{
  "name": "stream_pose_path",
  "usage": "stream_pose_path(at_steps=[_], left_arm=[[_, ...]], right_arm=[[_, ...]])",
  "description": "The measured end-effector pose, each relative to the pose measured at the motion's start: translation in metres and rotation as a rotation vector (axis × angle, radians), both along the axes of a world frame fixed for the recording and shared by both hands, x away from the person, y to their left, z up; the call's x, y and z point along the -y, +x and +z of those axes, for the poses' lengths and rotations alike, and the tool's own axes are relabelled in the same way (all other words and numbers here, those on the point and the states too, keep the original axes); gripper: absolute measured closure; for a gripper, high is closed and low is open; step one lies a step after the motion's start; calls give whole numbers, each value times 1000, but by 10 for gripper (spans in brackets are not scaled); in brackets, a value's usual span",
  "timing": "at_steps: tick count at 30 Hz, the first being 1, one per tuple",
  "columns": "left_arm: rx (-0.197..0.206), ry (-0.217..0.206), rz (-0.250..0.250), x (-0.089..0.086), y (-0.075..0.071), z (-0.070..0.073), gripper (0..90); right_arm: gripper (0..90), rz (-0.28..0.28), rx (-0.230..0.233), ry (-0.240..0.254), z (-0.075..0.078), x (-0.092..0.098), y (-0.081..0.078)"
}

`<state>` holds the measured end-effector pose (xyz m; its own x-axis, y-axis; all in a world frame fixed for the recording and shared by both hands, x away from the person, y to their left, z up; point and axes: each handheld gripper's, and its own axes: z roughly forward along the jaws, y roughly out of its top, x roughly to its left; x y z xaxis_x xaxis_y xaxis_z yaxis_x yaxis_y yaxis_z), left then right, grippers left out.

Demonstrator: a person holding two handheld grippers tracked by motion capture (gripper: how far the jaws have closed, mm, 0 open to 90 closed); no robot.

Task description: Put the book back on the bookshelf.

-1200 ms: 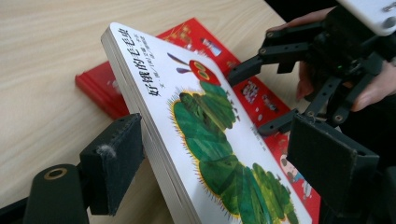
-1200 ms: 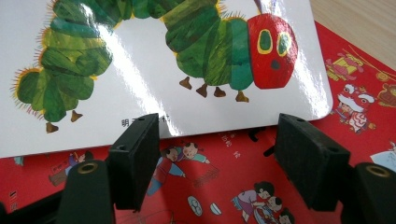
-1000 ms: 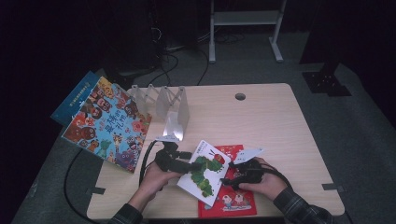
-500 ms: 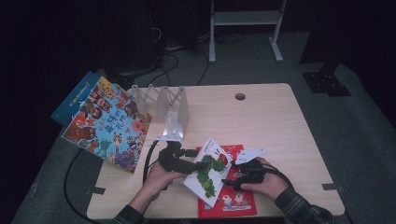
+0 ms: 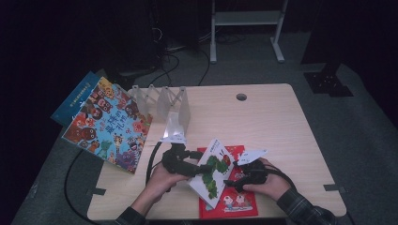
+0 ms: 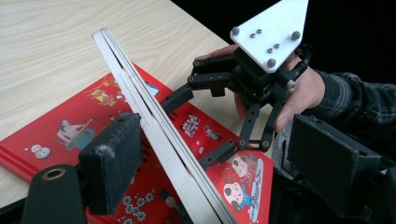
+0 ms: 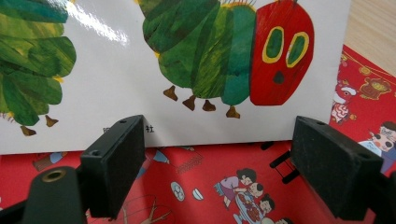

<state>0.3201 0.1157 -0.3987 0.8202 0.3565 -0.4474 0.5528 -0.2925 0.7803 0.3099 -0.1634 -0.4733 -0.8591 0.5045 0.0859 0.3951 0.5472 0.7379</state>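
A white picture book with a green caterpillar (image 5: 212,171) stands tilted on its long edge on a flat red picture book (image 5: 234,204) near the table's front edge. My left gripper (image 5: 197,169) reaches in from the left. Its jaws stand wide around the white book's page edge (image 6: 154,126), which leans on the left pad (image 6: 112,163); the other pad is well clear. My right gripper (image 5: 232,180) sits low on the red book (image 7: 210,186), facing the caterpillar cover (image 7: 187,70). Its jaws have just been opening, with nothing between them.
A large colourful book (image 5: 110,124) overhangs the table's left edge, with a blue book (image 5: 77,96) under it. A clear folding book rack (image 5: 164,101) stands behind my left hand. A cable hole (image 5: 241,97) marks the far middle of the wooden table (image 5: 281,131).
The caterpillar book has tipped up more steeply on its edge. Both hands have stayed almost where they were.
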Motion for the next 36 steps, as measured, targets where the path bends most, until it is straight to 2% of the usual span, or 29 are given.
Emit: stream_pose_path(at_steps=[4,5,8,11,15,25,27,34,36], left_arm=[[-5,7,-13,2,-1,-1,171],[-19,13,-28,3,-1,-2,176],[-24,43,-47,9,-2,-7,176],[-32,43,-57,10,-1,-6,188],[-51,28,-46,7,2,-5,248],[-64,55,-3,0,6,-4,485],[-68,73,8,-1,8,-3,539],[-97,169,76,-2,12,-1,629],[-125,175,87,-3,14,-2,649]], right_arm=[[167,-2,-1,2,0,1,0],[167,-1,-1,2,0,1,0],[167,-2,-1,3,0,1,0],[167,-2,2,1,0,1,0],[169,-3,5,1,0,2,-1],[176,-4,6,1,0,2,0],[179,-4,6,1,0,2,0],[219,-15,2,-3,1,4,0],[243,-38,-8,2,2,6,2]])
